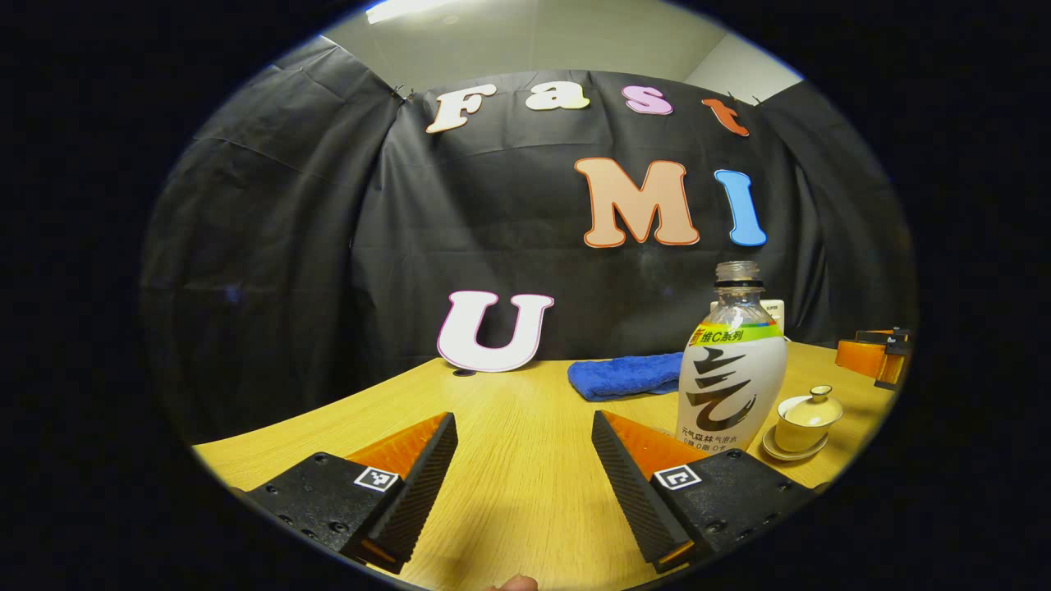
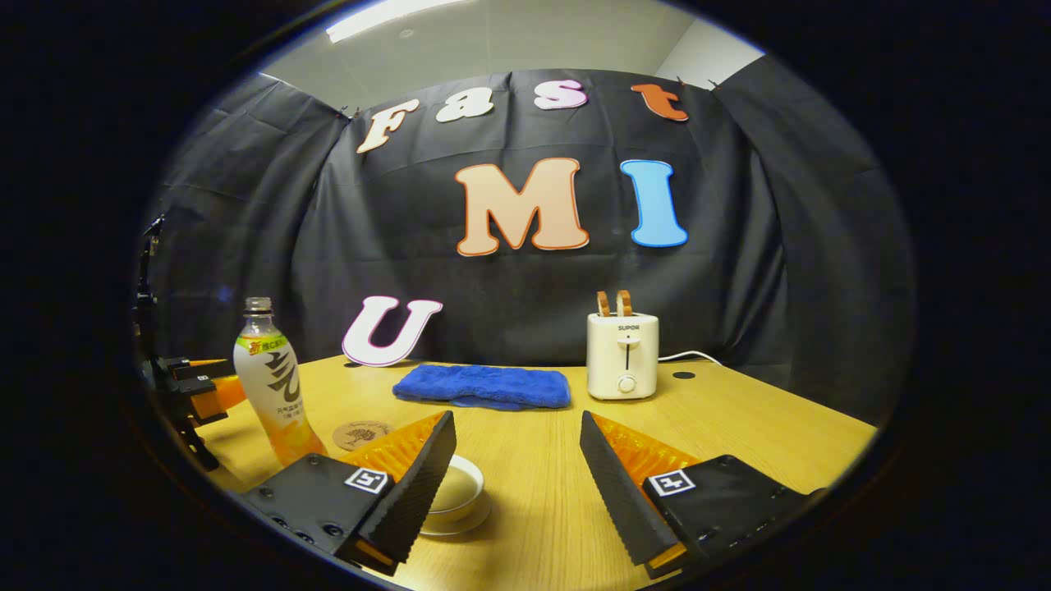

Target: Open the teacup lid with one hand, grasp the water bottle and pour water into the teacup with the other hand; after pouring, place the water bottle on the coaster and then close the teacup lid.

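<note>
Cream-glazed, your teacup (image 1: 809,420) sits lidded on its saucer on the table (image 1: 525,427), just beside the uncapped water bottle (image 1: 731,369); in the right gripper view your left finger (image 2: 415,484) hides half of it. Near the bottle lies the coaster (image 2: 361,432). Left gripper (image 1: 525,492) and right gripper (image 2: 517,484) are both spread, empty. Behind stand a blue towel (image 2: 483,386) and a toaster (image 2: 622,355).

blue towel (image 2: 483,387), white toaster (image 2: 622,355), wooden table (image 2: 739,419)

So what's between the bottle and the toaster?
In the right gripper view, the blue towel lies on the table between the bottle and the toaster, near the back wall.
</note>
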